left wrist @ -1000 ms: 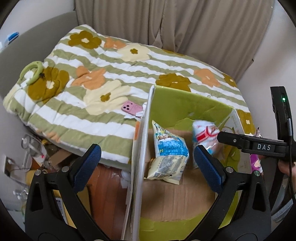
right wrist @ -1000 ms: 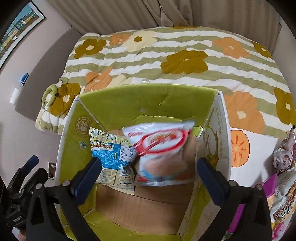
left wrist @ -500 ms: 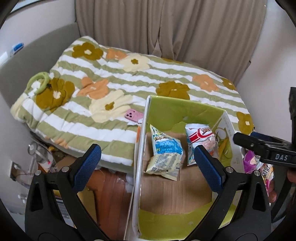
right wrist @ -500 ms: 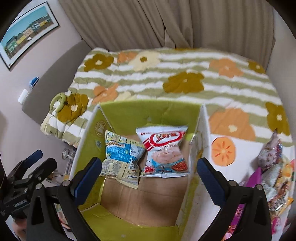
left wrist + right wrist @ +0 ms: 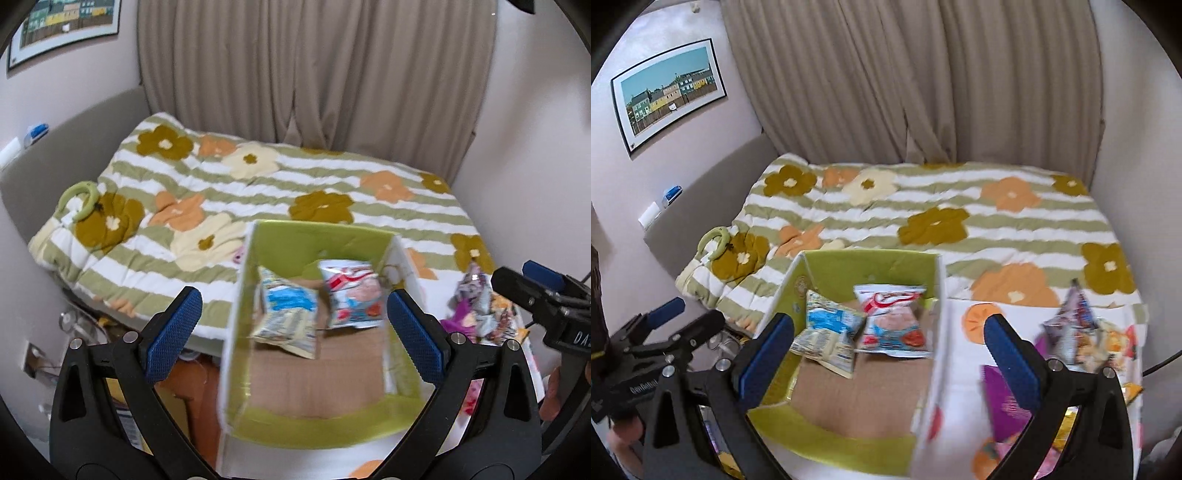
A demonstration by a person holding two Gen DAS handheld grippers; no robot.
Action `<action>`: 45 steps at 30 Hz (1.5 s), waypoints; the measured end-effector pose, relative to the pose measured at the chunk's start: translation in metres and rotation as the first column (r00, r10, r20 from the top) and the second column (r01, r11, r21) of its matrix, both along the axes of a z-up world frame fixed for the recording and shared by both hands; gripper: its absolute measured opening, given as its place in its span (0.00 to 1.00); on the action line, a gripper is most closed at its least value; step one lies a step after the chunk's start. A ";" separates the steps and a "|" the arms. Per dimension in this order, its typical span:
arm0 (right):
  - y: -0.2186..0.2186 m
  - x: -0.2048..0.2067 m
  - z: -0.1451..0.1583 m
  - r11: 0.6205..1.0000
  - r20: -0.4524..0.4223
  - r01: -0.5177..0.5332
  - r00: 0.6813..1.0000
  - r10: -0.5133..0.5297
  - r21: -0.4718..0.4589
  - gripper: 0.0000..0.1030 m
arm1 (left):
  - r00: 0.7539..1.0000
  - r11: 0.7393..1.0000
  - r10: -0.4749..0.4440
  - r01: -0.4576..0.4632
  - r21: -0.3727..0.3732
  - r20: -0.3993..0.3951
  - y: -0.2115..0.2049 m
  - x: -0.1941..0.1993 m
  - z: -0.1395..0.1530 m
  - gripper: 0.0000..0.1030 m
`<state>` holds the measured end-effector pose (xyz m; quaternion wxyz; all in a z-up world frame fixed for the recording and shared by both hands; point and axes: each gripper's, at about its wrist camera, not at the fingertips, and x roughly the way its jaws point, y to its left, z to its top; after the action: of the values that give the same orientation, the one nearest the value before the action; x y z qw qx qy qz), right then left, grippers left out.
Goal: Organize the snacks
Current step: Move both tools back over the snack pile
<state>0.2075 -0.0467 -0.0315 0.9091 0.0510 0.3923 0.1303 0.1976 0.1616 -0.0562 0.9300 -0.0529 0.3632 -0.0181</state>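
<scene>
Both grippers — left gripper (image 5: 293,332), right gripper (image 5: 888,347) — hover empty, jaws wide, above the box (image 5: 849,435) at lower centre — two snack bags (image 5: 894,321) inside, long axes pointing up-frame.

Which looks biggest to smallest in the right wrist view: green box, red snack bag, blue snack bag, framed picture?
1. green box
2. framed picture, though it's farther away
3. red snack bag and blue snack bag, about alike

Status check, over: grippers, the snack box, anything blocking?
Left gripper and right gripper open, empty. Two bags in green box: blue bag, red bag. Snack pile waits right; nothing blocking.
</scene>
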 end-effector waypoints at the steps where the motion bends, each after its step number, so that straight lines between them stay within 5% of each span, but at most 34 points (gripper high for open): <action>1: -0.009 -0.007 0.001 1.000 0.009 0.009 1.000 -0.009 -0.005 1.00 | 1.000 1.000 -0.002 0.002 0.000 0.008 -0.007 -0.005 0.002 0.97; 13: -0.145 -0.089 0.009 0.996 0.097 0.090 0.991 -0.091 0.008 1.00 | 0.997 0.995 -0.065 0.067 -0.073 0.033 -0.144 -0.070 0.001 0.97; 20: -0.217 -0.125 -0.008 0.992 0.079 0.124 0.989 -0.127 0.031 1.00 | 0.993 0.987 -0.120 0.118 -0.105 -0.015 -0.219 -0.096 -0.030 0.97; 29: -0.281 -0.146 -0.073 0.986 -0.014 0.168 0.986 -0.167 0.018 1.00 | 0.976 0.987 -0.155 0.147 -0.065 -0.151 -0.277 -0.092 -0.099 0.97; 36: -0.302 -0.139 -0.135 0.980 -0.112 0.193 0.976 -0.188 0.041 0.99 | 0.937 0.978 -0.191 0.157 -0.137 -0.292 -0.300 -0.069 -0.169 0.97; 45: -0.306 -0.125 -0.188 0.981 -0.179 0.189 0.967 -0.181 0.033 0.91 | 0.898 0.966 -0.234 0.170 -0.196 -0.374 -0.322 -0.049 -0.220 0.97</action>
<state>0.0821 -0.3524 -0.2196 0.8778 0.1214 0.4608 0.0497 0.1491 -0.1601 -0.2764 0.8238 -0.0910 0.5436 -0.1325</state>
